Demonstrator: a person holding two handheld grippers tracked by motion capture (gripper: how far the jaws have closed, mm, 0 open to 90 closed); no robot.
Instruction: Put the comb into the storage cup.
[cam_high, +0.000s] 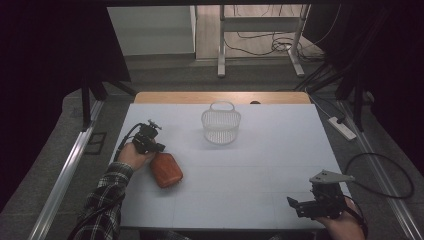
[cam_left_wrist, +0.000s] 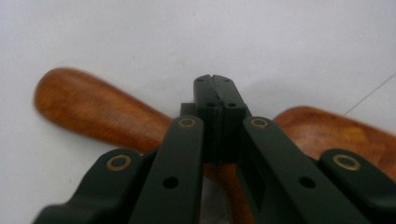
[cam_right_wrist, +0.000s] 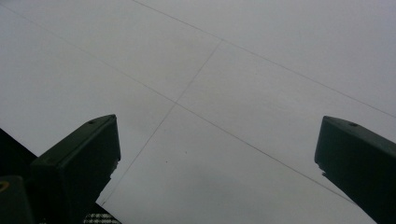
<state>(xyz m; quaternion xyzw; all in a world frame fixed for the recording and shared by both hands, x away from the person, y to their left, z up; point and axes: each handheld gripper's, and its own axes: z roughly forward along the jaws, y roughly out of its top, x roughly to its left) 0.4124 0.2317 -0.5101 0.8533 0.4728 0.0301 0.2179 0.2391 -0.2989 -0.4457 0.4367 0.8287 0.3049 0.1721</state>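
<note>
Two closed jaws of the left gripper (cam_left_wrist: 215, 84) meet with nothing between them, poised over a brown wooden piece (cam_left_wrist: 98, 109) that lies flat on the white table (cam_high: 260, 170), well short of the white basket (cam_high: 221, 122). Pressed down shut like this, they would likely skid off the rounded wood and push it aside. The right gripper (cam_high: 300, 205), jaws wide apart, idles near the front edge.
</note>
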